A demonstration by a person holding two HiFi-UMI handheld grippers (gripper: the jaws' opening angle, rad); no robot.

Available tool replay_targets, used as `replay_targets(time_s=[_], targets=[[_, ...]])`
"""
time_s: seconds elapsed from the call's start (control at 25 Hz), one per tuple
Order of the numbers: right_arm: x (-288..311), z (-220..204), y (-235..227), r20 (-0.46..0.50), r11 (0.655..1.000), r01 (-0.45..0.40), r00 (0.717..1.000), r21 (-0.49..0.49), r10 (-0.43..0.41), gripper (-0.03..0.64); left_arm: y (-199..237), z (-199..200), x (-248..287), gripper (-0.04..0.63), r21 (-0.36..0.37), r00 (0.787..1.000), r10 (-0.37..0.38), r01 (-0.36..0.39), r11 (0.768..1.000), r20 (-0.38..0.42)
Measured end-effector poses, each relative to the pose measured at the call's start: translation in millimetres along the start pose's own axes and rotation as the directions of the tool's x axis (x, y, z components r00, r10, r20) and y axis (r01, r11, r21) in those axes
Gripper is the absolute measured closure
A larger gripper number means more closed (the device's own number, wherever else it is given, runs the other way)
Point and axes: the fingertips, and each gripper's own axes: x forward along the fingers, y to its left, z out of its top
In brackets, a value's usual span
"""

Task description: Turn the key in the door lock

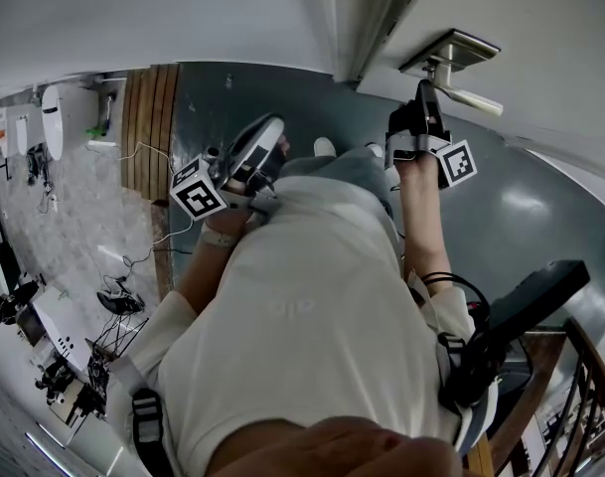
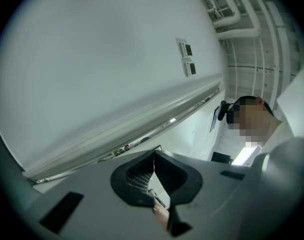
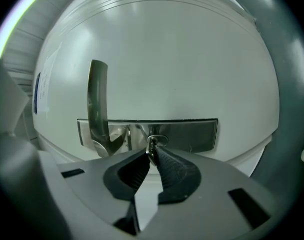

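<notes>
Right gripper view shows a small silver key (image 3: 151,145) standing in the oval keyhole of a brushed-metal lock plate (image 3: 191,134), its blade in the cylinder and its bow turned edge-on, so only a thin upright sliver of metal shows. The right gripper (image 3: 153,151) has its two dark ribbed jaws pressed narrow onto that bow, so the key sits right at the jaw tips, straight ahead of the tool and touching both pads. The plate runs crosswise just beyond the tips. A metal lever handle (image 3: 97,99) springs from its end to the left of the jaws and rises upward in this view. All of it is fixed on a plain white door (image 3: 181,59). In the head view, the right gripper (image 1: 422,95) reaches up to the plate beneath the lever, though the key itself is too small to make out there. The left gripper (image 2: 153,156) has its jaw tips meeting with nothing between them. It is held back by the person's white shirt (image 1: 312,306), well apart from the lock, and points at a pale wall with two small wall panels (image 2: 187,58).
</notes>
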Motion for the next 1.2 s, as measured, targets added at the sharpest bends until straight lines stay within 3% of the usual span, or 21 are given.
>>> replay_targets(time_s=[0.6,0.76,0.84,0.88,0.92,0.96,1.0,1.04,1.12,1.2], targets=[[-2.5,-6.3,1.9,-0.035,0.992,-0.067,0.997,0.11,0.071,0.569,3.5,0.9,1.1,0.586,-0.015,1.0,0.0,0.0,1.0,0.004],[-15.9,-12.0,5.7,-0.088,0.999,-0.052,0.995,0.015,0.053,0.524,3.9,0.3,2.9,0.586,-0.022,1.0,-0.005,0.005,1.0,0.004],[-27.0,-14.7,5.6,-0.131,0.993,-0.032,0.991,-0.116,0.017,0.514,4.9,0.1,3.1,0.586,-0.028,1.0,-0.005,0.005,1.0,0.003],[-33.0,-15.0,5.6,-0.151,0.974,-0.019,0.988,-0.225,-0.015,0.514,5.5,0.2,3.2,0.586,-0.032,1.0,-0.006,0.006,0.999,0.004],[-38.5,-14.5,7.3,-0.162,0.931,-0.009,0.985,-0.365,-0.054,0.514,6.2,0.4,3.5,0.586,-0.037,1.0,-0.008,0.008,0.999,0.005],[-42.9,-14.0,11.9,-0.164,0.853,-0.01,0.982,-0.522,-0.089,0.514,7.1,0.4,4.0,0.586,-0.042,1.0,-0.009,0.009,0.999,0.005],[-45.9,-14.2,18.6,-0.159,0.739,-0.022,0.98,-0.674,-0.116,0.515,7.9,0.2,4.6,0.586,-0.045,1.0,-0.011,0.011,0.999,0.005],[-48.0,-15.0,25.5,-0.149,0.596,-0.038,0.979,-0.802,-0.139,0.515,8.4,-0.1,5.3,0.586,-0.047,1.0,-0.013,0.013,0.999,0.005],[-49.9,-18.5,36.6,-0.121,0.263,-0.071,0.976,-0.962,-0.181,0.515,9.1,-1.2,6.3,0.586,-0.048,1.0,-0.016,0.016,0.999,0.004],[-48.1,-27.8,44.1,-0.099,-0.124,-0.13,0.968,-0.984,-0.233,0.515,10.0,-3.2,7.3,0.586,-0.051,1.0,-0.018,0.018,0.999,0.0]])
